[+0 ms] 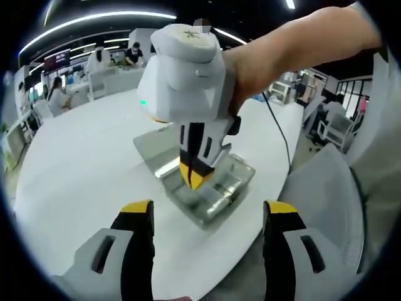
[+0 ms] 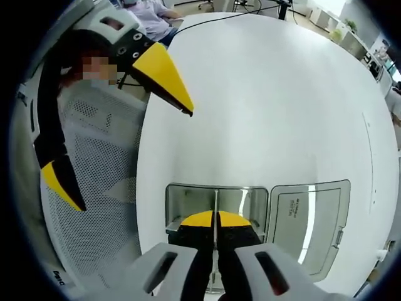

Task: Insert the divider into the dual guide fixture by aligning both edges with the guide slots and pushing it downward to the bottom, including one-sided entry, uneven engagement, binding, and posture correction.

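Observation:
A metal guide fixture (image 2: 188, 202) lies on the round white table (image 2: 269, 94); in the left gripper view the fixture (image 1: 241, 179) sits near the table's front edge. My right gripper (image 2: 216, 221) is shut on the thin metal divider (image 2: 215, 199), seen edge-on and standing upright in the middle of the fixture. In the left gripper view a hand holds the right gripper (image 1: 194, 179) pointing straight down into the fixture, hiding the divider. My left gripper (image 1: 208, 210) hangs open short of the fixture, holding nothing; it also shows as the left gripper (image 2: 133, 160), apart from the fixture.
A flat metal plate with a label (image 2: 307, 219) lies beside the fixture, and shows as the plate (image 1: 150, 147). A white mesh chair (image 1: 326, 188) stands at the table's edge. A black cable (image 1: 279, 125) crosses the table. People sit at desks (image 1: 56, 94) beyond.

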Available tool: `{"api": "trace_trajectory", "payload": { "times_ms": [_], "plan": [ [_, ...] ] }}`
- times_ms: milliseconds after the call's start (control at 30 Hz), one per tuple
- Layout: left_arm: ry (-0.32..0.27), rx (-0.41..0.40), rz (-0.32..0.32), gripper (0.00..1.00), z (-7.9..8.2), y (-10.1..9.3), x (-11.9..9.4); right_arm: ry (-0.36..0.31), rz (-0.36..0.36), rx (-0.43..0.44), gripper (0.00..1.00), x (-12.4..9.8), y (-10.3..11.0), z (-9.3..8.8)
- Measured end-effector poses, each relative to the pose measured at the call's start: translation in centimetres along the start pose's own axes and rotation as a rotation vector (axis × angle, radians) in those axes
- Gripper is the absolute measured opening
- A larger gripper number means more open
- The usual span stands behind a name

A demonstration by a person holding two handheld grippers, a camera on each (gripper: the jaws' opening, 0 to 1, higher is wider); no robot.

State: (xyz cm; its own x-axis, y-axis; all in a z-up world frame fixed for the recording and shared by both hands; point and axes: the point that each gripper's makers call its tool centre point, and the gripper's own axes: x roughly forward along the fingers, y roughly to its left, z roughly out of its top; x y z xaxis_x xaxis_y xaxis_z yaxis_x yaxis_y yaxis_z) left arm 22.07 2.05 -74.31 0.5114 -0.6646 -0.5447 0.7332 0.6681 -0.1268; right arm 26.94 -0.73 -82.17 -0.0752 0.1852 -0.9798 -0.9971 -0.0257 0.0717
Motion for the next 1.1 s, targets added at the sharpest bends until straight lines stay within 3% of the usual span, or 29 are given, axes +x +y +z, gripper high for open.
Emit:
{"api": "trace_trajectory", "payload": {
  "times_ms": [533,1100],
  "plan": [
    [0.002,-0.002,0.002,0.69,-0.1,0.0,-0.1,0.037,-0.027,-0.026,0.00,0.8,0.8,0.0],
    [0.002,-0.002,0.003,0.69,0.0,-0.2,-0.3,0.074,-0.047,-0.046,0.00,1.5,0.1,-0.2]
  ]
}}
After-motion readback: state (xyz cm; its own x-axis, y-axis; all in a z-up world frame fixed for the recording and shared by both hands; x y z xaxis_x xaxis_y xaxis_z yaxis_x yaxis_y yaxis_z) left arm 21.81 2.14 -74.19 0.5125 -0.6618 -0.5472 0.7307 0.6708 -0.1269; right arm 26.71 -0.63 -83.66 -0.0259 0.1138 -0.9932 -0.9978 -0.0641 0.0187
